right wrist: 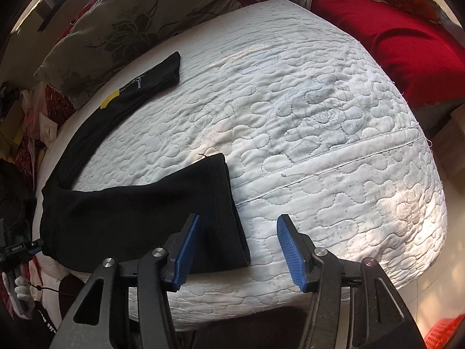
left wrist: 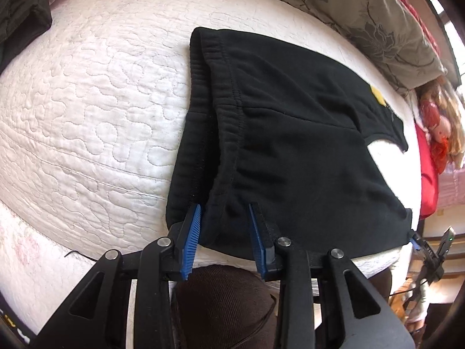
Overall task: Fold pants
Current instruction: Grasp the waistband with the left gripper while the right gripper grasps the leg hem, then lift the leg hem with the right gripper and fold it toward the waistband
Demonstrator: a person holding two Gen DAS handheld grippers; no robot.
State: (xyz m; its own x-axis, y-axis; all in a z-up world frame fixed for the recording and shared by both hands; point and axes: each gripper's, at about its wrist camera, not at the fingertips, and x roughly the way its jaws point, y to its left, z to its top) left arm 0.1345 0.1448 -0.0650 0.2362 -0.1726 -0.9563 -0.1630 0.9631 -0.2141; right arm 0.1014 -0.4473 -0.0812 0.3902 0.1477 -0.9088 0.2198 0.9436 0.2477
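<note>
Black pants [left wrist: 290,122] lie flat on the white quilted bed [left wrist: 87,116], waistband to the left, legs spread to the right. My left gripper [left wrist: 223,212] straddles the near end of the waistband; its blue pads stand apart with cloth bunched between them. In the right wrist view the near leg [right wrist: 151,215] ends in a hem [right wrist: 229,209] by my right gripper [right wrist: 238,226], which is open, its left pad over the hem's near corner. The far leg [right wrist: 139,87] runs along the pillow. The other gripper [right wrist: 17,250] shows at the left edge.
A grey floral pillow [right wrist: 122,26] lies along the far side of the bed. A red cushion [right wrist: 401,32] sits at the far right. A dark garment [left wrist: 20,14] lies at the bed's upper left. A doll [left wrist: 438,122] rests by the pillow.
</note>
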